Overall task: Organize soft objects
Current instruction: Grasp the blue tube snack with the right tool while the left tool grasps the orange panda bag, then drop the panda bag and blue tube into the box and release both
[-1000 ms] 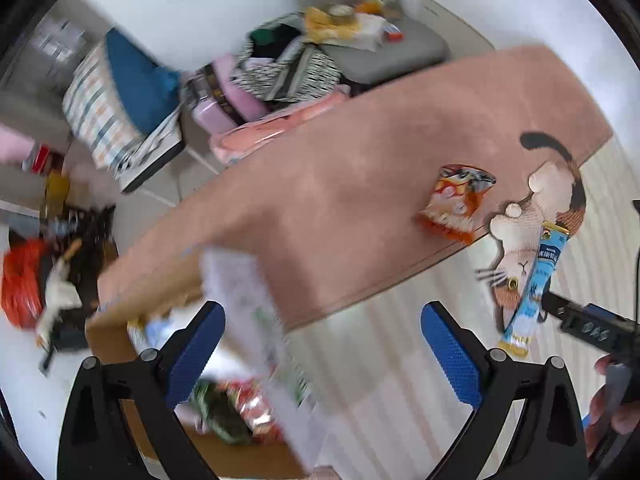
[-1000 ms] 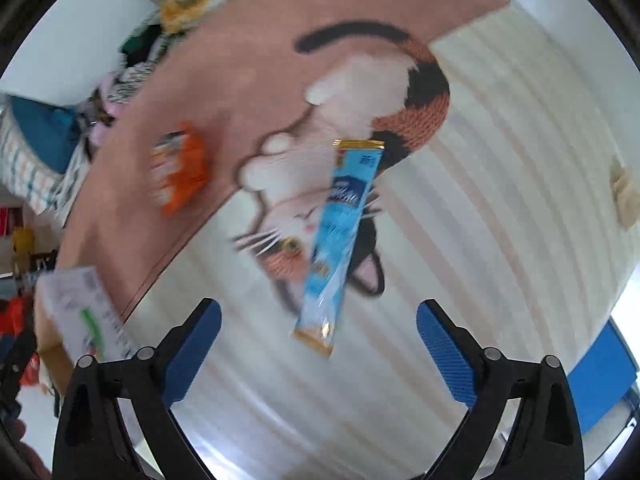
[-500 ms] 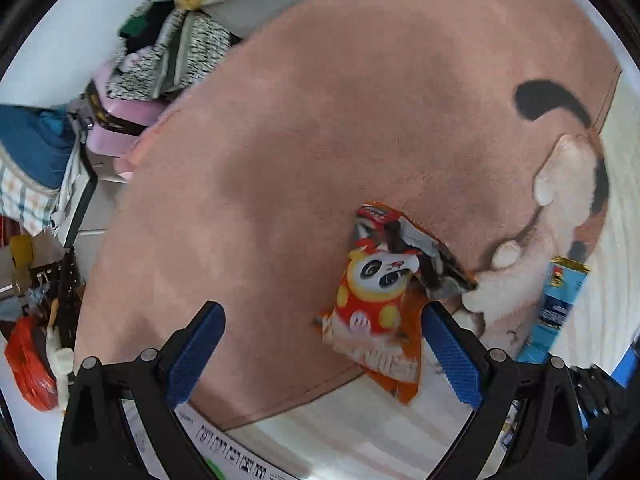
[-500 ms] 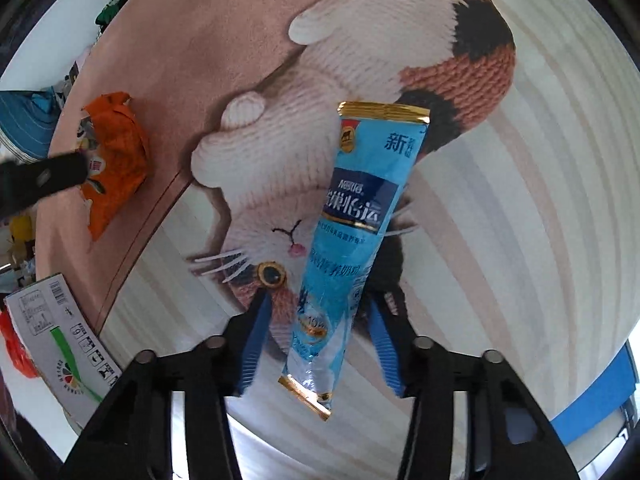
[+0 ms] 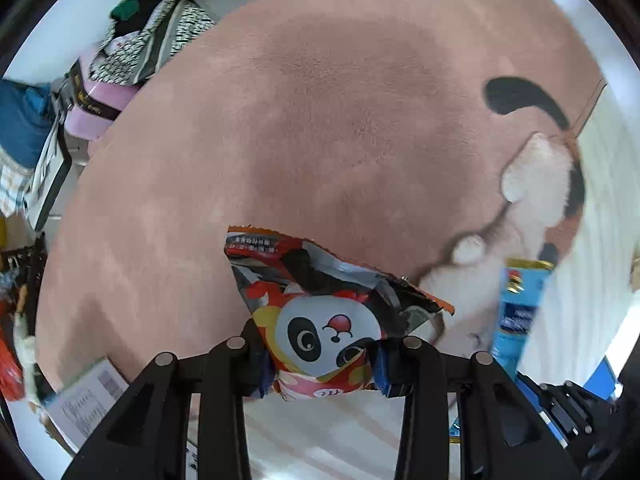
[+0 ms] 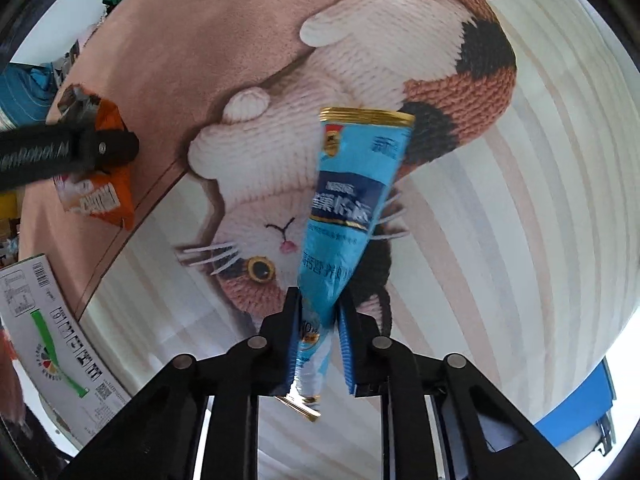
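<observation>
I count two packets on the cat rug (image 5: 320, 128), one for each of my claws, and one printed cardboard box (image 6: 44, 344) off at about eight o'clock in the right wrist view.

My left gripper (image 5: 322, 364) has just been closing, and its blue pads now pinch the lower part of the panda snack bag (image 5: 320, 320). The bag's crumpled, torn top stands away from me toward twelve o'clock, so its long axis runs from six to twelve in the left wrist view. It sits at the rug's pink edge, where the pink gives way to the striped part.

My right gripper (image 6: 320, 344) has also just been closing, and its jaws are drawn narrow on the bottom end of the blue stick sachet (image 6: 352, 208). The sachet is long and thin; its gold-sealed top points to roughly one o'clock, its pinched gold tail to six. It lies across the woven cat's face and whiskers.

From the right wrist view, my left claw and its bag are at nine to ten o'clock, well apart from the sachet.
</observation>
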Motion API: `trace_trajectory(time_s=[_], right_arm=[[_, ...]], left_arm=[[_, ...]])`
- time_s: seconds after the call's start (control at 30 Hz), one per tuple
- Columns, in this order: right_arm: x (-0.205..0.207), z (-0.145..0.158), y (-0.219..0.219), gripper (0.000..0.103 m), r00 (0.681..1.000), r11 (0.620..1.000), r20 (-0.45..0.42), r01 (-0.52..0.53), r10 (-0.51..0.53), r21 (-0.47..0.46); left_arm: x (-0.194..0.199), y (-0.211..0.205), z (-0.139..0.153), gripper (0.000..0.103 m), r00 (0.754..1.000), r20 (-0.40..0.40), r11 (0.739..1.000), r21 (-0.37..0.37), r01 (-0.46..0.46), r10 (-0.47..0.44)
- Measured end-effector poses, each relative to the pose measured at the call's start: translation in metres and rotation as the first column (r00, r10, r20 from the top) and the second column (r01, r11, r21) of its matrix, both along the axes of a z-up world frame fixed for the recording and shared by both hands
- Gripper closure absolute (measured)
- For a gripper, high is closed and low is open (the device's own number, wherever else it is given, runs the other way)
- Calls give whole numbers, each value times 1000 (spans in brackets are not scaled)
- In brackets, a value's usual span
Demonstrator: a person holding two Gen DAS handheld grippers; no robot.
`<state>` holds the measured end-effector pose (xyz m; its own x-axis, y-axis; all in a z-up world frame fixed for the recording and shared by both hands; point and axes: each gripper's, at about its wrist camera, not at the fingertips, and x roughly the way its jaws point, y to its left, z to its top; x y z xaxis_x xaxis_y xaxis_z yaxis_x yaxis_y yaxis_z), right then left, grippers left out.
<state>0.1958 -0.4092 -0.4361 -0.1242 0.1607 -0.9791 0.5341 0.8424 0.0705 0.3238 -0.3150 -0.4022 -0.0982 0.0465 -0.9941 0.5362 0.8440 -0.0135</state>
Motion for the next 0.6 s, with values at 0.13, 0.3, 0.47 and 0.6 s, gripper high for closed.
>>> trace_trajectory(time_s=[0.13,0.3,0.47,0.6], right_arm=[[0,21,14,87,999,999,40,-32,32,-4],[2,56,48,88,991,996,101,-86,85,-3],[9,99,87,88,970,987,181,-162,162,-15],[16,144,126,88,941,972,245,-233,232,-26]], left_arm=[[-17,23,32,70,997,69,998,-42,-43,46],[-42,60,72,70,985,132,991,-92,-102,114],[-51,121,117,72,961,177,969,-163,-186,214],[-56,169,148,72,934,187,940,-221,-261,304]])
